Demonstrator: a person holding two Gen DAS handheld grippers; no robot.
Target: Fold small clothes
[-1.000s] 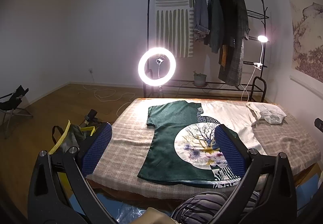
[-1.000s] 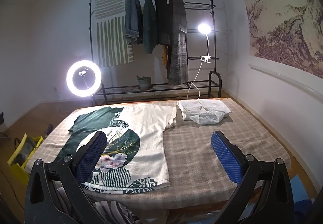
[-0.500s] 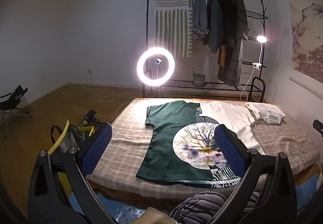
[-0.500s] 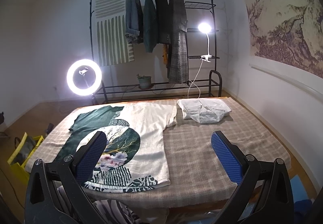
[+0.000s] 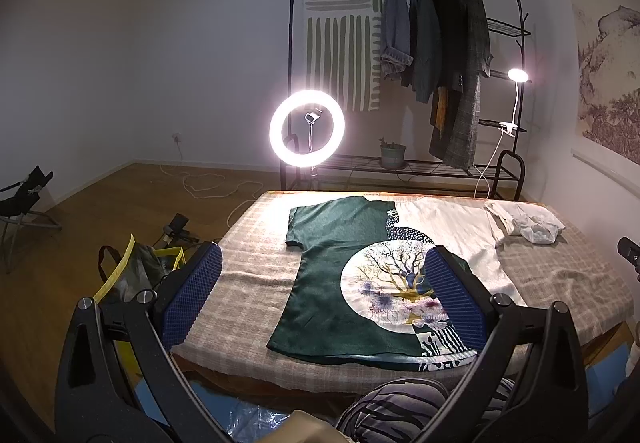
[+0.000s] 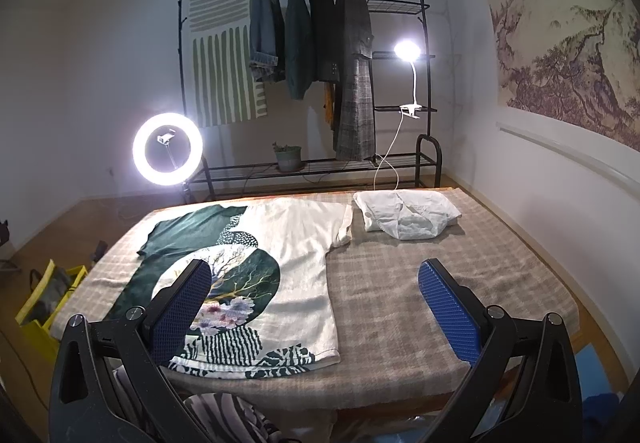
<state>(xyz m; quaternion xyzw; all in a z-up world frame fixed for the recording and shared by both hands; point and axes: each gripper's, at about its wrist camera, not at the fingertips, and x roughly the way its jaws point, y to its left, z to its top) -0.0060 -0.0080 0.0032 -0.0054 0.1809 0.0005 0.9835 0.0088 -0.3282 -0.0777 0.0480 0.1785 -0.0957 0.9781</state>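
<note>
A green and cream T-shirt [image 5: 352, 263] with a round tree print lies flat on the checked table cover [image 5: 256, 263]; it also shows in the right wrist view [image 6: 296, 255]. A folded white garment [image 6: 404, 217] lies at the back right; it also shows in the left wrist view [image 5: 528, 221]. My left gripper [image 5: 322, 287] is open and empty, held above the table's near edge over the shirt's left half. My right gripper [image 6: 316, 295] is open and empty, over the shirt's right hem.
A lit ring light [image 5: 307, 134] stands behind the table. A clothes rack [image 6: 320, 43] with hanging clothes and a clip lamp [image 6: 406, 51] lines the back wall. A yellow bag [image 5: 136, 275] sits on the floor at the left. Striped cloth [image 5: 400, 407] lies below the near edge.
Both grippers have drifted only slightly; the view shifts a little. The clothes have not moved and both grippers stay open.
</note>
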